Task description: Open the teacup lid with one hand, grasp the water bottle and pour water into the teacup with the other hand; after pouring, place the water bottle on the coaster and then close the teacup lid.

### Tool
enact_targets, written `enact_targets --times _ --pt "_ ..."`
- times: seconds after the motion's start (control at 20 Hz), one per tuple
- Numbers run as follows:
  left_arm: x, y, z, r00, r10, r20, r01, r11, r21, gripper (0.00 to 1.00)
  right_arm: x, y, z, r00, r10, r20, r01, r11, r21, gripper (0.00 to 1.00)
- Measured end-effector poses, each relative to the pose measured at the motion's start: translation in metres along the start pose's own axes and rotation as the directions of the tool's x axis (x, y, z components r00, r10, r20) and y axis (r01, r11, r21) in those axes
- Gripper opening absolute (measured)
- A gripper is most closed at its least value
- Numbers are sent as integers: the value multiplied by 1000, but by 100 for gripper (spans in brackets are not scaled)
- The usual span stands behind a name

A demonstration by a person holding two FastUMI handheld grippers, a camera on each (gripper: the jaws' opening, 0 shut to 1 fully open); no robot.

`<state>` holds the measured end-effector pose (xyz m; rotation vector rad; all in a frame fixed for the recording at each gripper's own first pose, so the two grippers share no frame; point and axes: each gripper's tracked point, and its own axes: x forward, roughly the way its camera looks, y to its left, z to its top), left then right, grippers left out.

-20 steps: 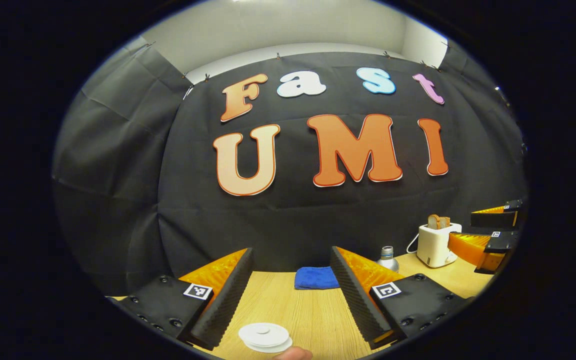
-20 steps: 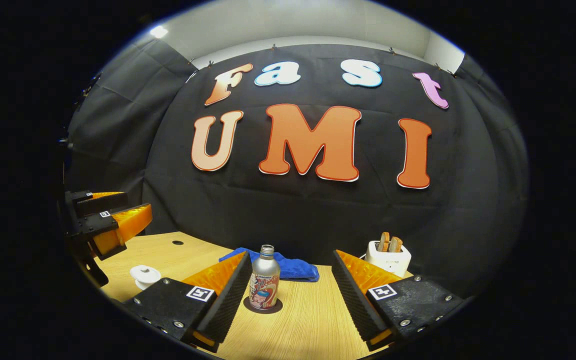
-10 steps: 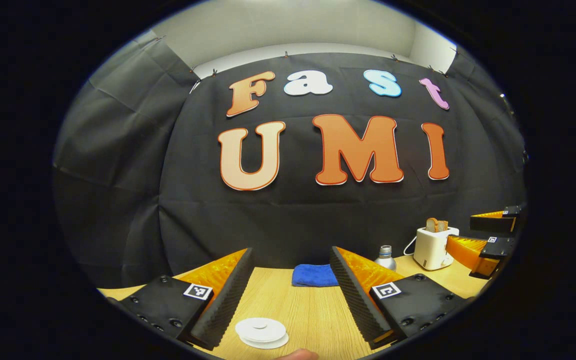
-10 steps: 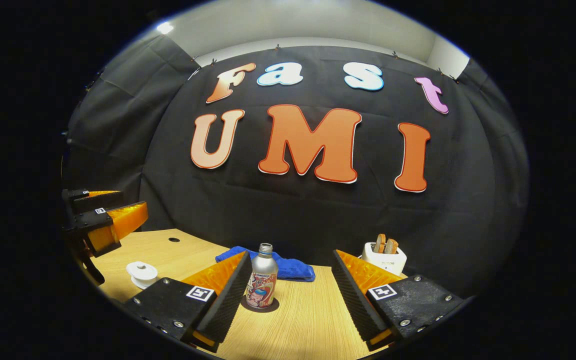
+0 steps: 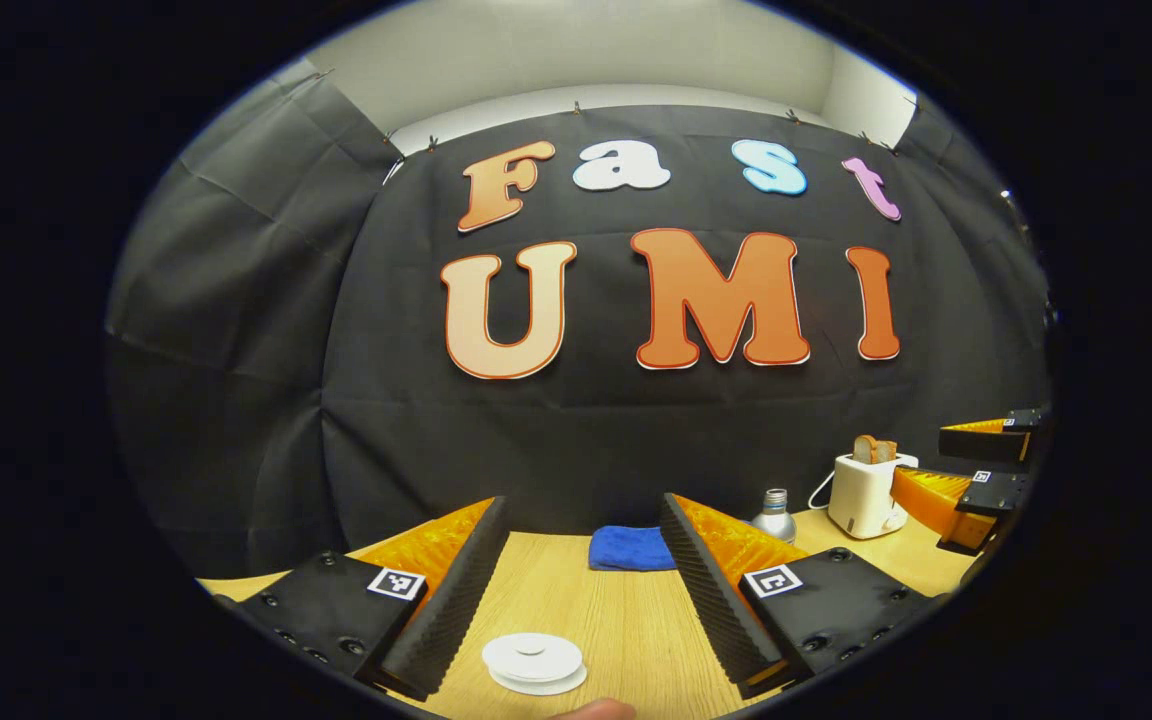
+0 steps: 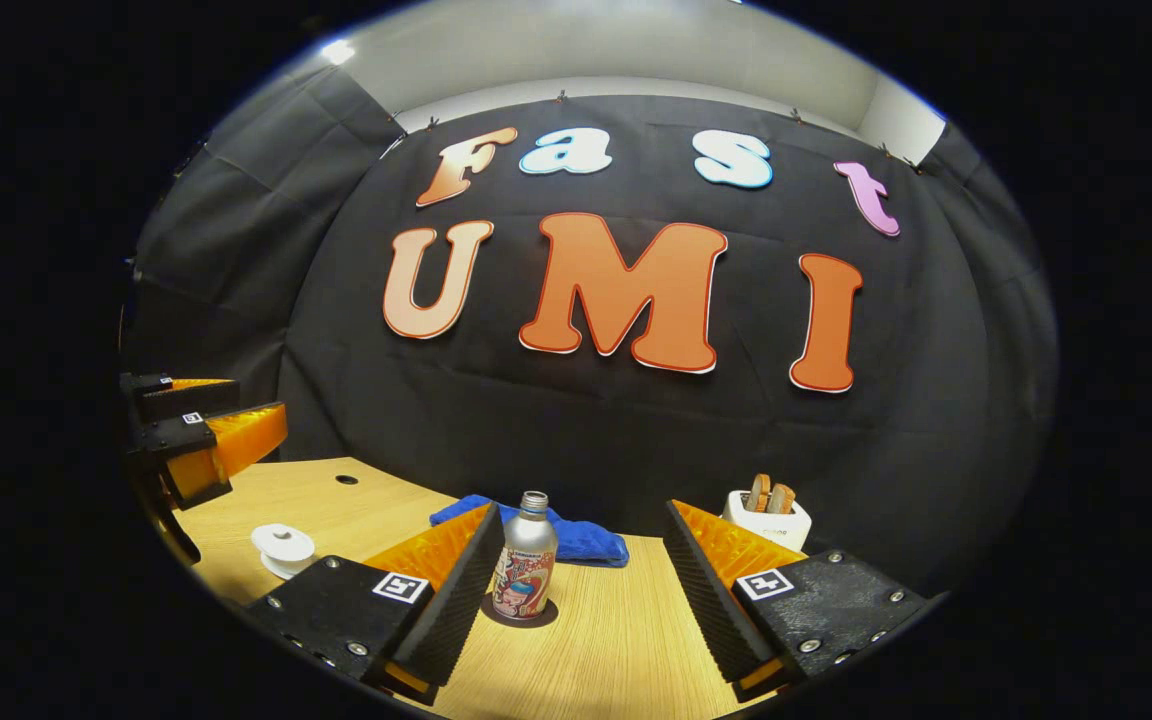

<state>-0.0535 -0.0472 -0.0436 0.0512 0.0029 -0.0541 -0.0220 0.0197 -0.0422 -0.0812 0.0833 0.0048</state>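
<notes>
A pale wood-grain desk (image 6: 626, 650) carries all items, located here relative to the water bottle (image 6: 525, 556). The bottle is a slim metal cylinder with a narrow threaded neck and a printed, colourful wrap; it stands upright on a dark round coaster (image 6: 523, 612). Just behind it lies a soft blue cloth (image 6: 586, 541), folded flat. Farther right of the bottle stands a white boxy toaster (image 6: 767, 520) holding two bread slices. Well to the bottle's left sits the teacup lid (image 6: 283, 540), a white, smooth disc with a small central knob, resting on the white teacup, of which little shows.

The right gripper (image 6: 579, 590) is held level and low over the desk, its ribbed wedge-shaped fingers spread wide, the bottle between them near the left finger, apparently not touching. The left gripper (image 5: 581, 590), likewise level with fingers spread and empty, hovers above the lid (image 5: 533, 658), which appears between its fingers at the near edge. In the left gripper view the bottle's neck (image 5: 774, 512) rises behind the right finger, beside the cloth (image 5: 631, 548).
</notes>
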Motion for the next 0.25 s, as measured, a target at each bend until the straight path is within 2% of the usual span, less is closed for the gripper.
enact_targets --times 0.25 --pt "3 1 -3 999 1 -35 -1 1000 6 100 0 -5 -2 1000 -6 -7 6 1000 -11 96"
